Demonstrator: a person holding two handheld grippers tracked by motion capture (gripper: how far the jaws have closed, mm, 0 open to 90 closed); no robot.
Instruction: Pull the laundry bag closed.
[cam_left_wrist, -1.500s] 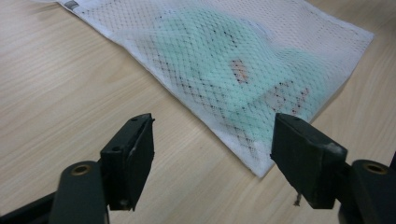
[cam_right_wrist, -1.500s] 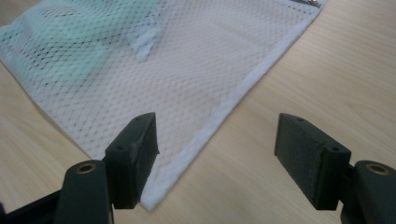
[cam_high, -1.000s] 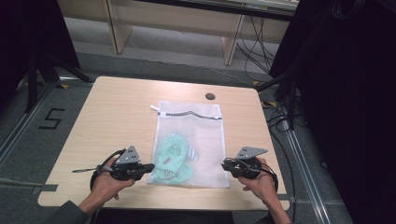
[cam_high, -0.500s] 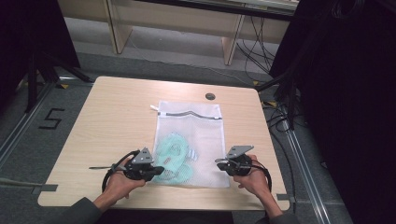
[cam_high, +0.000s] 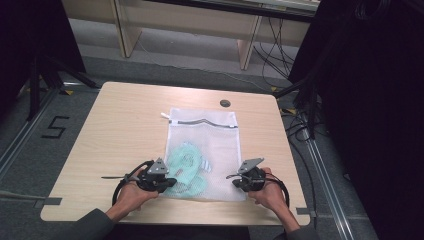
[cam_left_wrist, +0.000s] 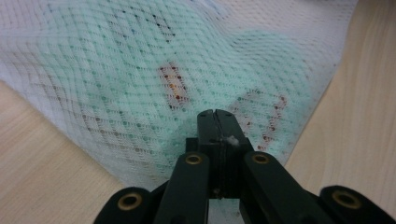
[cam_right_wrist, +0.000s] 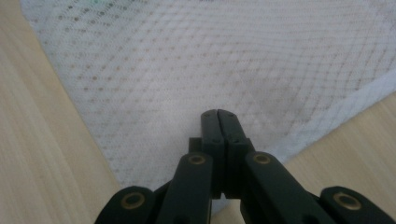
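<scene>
A white mesh bag (cam_high: 202, 140) lies flat on the wooden table (cam_high: 125, 125), its zipper (cam_high: 202, 121) at the far end. Inside it, a mint-green garment (cam_high: 187, 167) bunches toward the near left. My left gripper (cam_high: 172, 182) is at the bag's near left corner. In the left gripper view its jaws (cam_left_wrist: 215, 114) are shut, pinching mesh (cam_left_wrist: 116, 70) over the green cloth (cam_left_wrist: 233, 60). My right gripper (cam_high: 234, 182) is at the near right corner. Its jaws (cam_right_wrist: 218, 113) are shut on bare white mesh (cam_right_wrist: 210, 56).
A small dark disc (cam_high: 225, 103) sits near the table's far edge. Bare tabletop lies on both sides of the bag. Dark equipment and cables (cam_high: 300, 100) stand on the floor to the right. A floor marking "5" (cam_high: 55, 127) is at the left.
Both hands have slid inward and slightly down from outside the bag to its near corners. The bag has stayed in place.
</scene>
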